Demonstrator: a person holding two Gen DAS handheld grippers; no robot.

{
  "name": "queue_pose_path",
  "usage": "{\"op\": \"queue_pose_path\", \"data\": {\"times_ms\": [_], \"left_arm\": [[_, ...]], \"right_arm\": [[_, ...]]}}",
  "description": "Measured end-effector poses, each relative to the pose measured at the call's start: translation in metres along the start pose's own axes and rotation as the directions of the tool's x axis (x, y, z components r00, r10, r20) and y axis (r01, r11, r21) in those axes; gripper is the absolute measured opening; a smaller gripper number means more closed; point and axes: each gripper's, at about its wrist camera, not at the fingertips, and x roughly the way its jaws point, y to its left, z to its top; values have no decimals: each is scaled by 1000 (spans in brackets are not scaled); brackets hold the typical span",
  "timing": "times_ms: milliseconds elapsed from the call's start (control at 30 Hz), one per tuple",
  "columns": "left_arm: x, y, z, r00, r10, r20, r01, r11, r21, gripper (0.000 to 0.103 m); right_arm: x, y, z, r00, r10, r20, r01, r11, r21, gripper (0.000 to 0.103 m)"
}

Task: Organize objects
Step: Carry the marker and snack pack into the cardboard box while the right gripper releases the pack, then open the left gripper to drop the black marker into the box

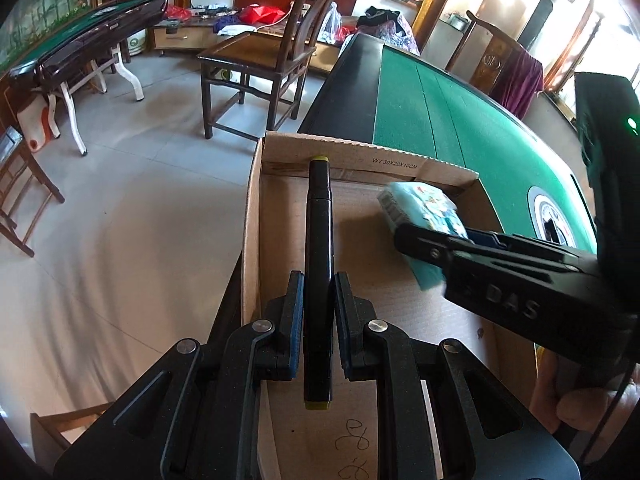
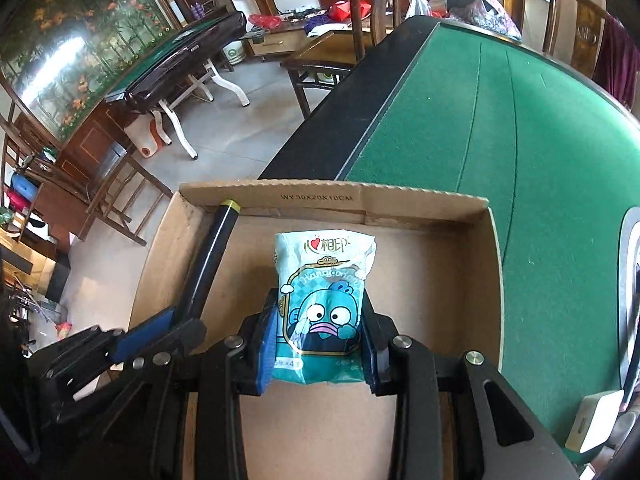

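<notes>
1. Green felt table (image 2: 520,128) fills the upper right of both views, with a wooden chair (image 1: 260,52) and grey floor tiles at upper left.
2. Low in the frame sits an open cardboard box (image 2: 400,200), resting on the table's near edge.
3. My left gripper (image 1: 316,292) is clamped on a black marker (image 1: 318,208) with yellow-green ends; its far tip reaches the box's back wall.
4. My right gripper (image 2: 320,320) pinches a teal tissue pack (image 2: 326,280) printed with a blue cartoon fish, its blue pads (image 2: 268,344) pressing both sides.
5. Both items hang inside the box, marker at centre-left, pack in the middle; I cannot tell whether either touches the floor.
</notes>
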Motion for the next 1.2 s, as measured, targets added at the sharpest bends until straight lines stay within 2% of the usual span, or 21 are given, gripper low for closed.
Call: {"op": "queue_pose_path", "data": {"times_ms": [133,400,600,867,1000,1200], "left_arm": [[-3,3,-2,1000,-8,17,8,1000,-9,14],[-6,5,-2,999,-29,14,29,999,-16,14],[-13,2,-5,999,-36,14,36,999,-19,14],[-31,-3,-12,999,-33,31,34,999,-15,14],[-41,-12,-18,998,-50,45,51,999,-7,14],[-53,-48,-29,994,-88,67,85,995,49,14]], "right_arm": [[9,8,6,1000,8,-13,-8,1000,7,36],[17,17,12,1000,9,-21,-9,1000,-10,49],[12,20,9,999,36,-36,-37,999,-13,51],[-16,11,3,994,109,2,-109,994,12,51],[-45,0,-12,987,156,45,-157,987,17,51],[-82,-29,-46,979,174,107,-176,984,14,51]]}}
